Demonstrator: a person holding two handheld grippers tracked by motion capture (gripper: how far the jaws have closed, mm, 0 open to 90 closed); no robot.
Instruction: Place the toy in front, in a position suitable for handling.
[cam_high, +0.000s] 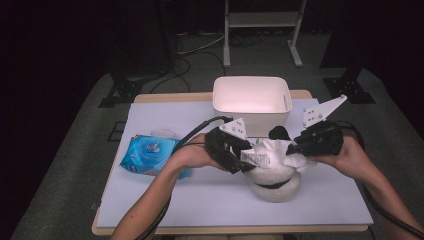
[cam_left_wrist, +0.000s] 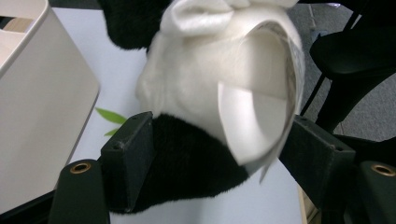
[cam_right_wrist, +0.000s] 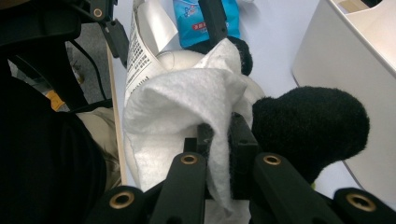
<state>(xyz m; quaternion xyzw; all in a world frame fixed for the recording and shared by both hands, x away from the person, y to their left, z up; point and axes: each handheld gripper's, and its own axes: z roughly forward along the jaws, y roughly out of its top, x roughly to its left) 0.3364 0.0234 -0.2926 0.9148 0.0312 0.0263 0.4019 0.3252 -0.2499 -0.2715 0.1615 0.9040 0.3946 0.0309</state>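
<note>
Centrally on the table (cam_high: 165, 195) sits one plush panda (cam_high: 274, 185). Two grippers work at it: the left gripper (cam_high: 239, 161) has its jaws apart around the panda and its one paper tag (cam_left_wrist: 254, 126), while the right gripper (cam_right_wrist: 222, 135) is clamped on one white wipe (cam_right_wrist: 182, 100) lying against the panda. Behind stands one white bin (cam_high: 251, 97), with one blue wipes pack (cam_high: 149, 154) left.

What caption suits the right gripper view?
Right gripper pinches a white wipe against a plush panda.

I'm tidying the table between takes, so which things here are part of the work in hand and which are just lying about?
In use:
- plush panda toy
- white wipe, pinched by the right hand-held gripper
- toy's printed tag, beside the left hand-held gripper

Lying about:
- blue wipes pack
- white bin
</note>
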